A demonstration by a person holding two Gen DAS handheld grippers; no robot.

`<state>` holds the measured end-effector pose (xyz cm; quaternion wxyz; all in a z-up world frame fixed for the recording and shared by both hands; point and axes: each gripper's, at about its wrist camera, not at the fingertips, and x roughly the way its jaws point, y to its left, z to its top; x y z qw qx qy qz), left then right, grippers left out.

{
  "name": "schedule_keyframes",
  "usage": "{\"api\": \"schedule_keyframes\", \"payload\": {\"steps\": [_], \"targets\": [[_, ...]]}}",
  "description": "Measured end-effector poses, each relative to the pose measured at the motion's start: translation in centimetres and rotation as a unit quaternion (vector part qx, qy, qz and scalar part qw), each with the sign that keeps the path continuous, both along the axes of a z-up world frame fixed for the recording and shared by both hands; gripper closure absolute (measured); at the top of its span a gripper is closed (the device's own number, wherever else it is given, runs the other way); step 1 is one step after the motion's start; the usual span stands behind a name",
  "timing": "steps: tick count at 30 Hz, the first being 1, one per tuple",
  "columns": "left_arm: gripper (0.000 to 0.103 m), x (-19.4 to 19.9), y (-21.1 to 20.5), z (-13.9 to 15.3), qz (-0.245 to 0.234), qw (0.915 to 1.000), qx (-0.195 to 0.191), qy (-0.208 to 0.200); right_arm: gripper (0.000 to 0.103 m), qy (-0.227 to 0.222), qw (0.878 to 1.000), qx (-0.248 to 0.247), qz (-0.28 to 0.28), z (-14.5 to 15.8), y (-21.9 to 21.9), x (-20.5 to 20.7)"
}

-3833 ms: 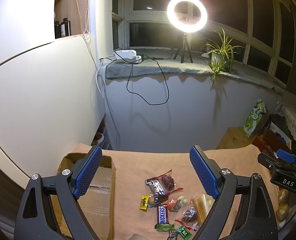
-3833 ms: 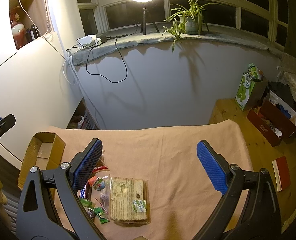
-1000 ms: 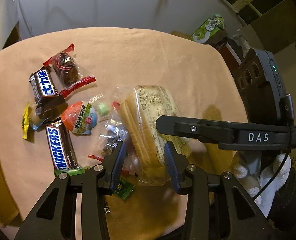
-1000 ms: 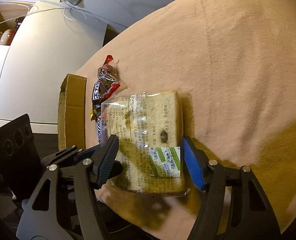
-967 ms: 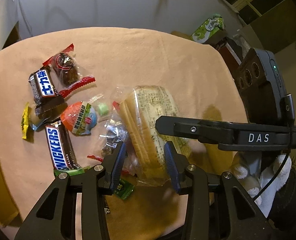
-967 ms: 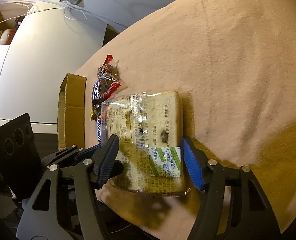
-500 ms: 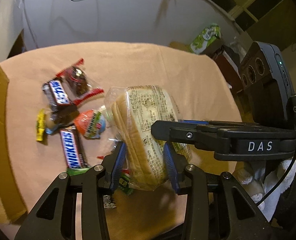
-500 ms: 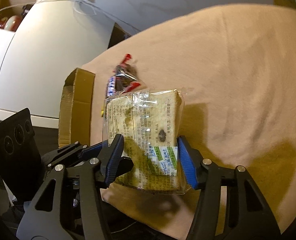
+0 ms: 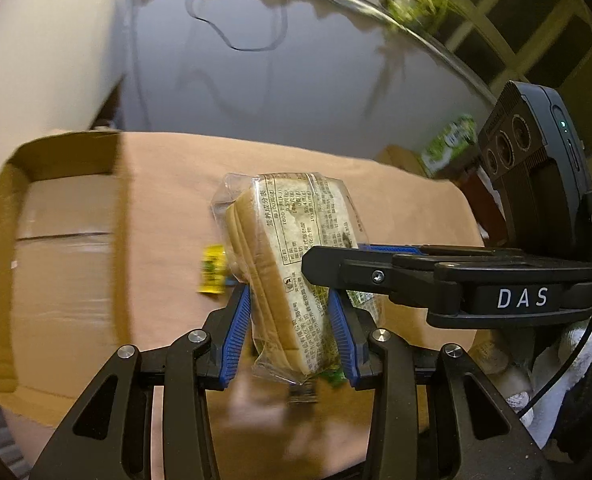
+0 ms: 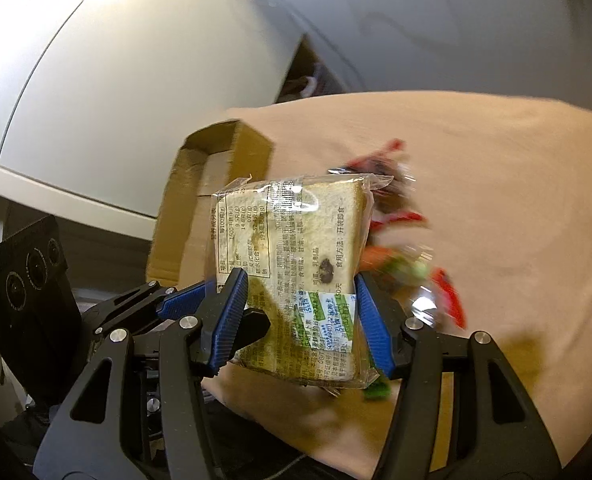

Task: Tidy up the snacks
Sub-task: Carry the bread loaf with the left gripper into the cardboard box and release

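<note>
The bagged bread (image 9: 292, 276) is held above the desk (image 9: 176, 184), clamped by both left gripper (image 9: 290, 330) and right gripper (image 10: 301, 312) fingers; the cardboard box (image 9: 64, 240) at the desk's left edge appears unfilled, and loose candies (image 10: 399, 264) are left.

Black hand-held gripper (image 9: 290, 334) — blue ribbed pads (image 9: 238, 330).

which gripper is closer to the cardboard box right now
Left. The left gripper is just right of the cardboard box, clamping the bread pack; the right gripper grips the pack's far side, farther from the box.
</note>
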<state>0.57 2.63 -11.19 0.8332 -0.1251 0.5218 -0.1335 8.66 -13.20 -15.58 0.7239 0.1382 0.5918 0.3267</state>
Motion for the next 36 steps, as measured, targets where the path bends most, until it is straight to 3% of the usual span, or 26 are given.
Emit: {"api": "schedule_keyframes", "payload": {"steps": [9, 18, 28, 36], "targets": [[0.066, -1.4, 6.5, 0.1, 0.079, 0.9968, 0.005, -0.006, 0.044, -0.018, 0.997, -0.003, 0.08, 1.3, 8.6, 0.3], [0.065, -3.2, 12.9, -0.5, 0.153, 0.9883, 0.003, 0.003, 0.044, -0.026, 0.988, -0.01, 0.149, 1.1, 16.4, 0.3], [0.063, -4.1, 15.7, -1.6, 0.182, 0.983, 0.003, 0.02, 0.044, -0.023, 0.982, -0.025, 0.186, 0.2, 20.1, -0.4], [0.066, -4.3, 16.2, -2.0, 0.191, 0.9806, 0.034, 0.025, 0.045, -0.024, 0.982, -0.031, 0.185, -0.3, 20.8, -0.3]]}}
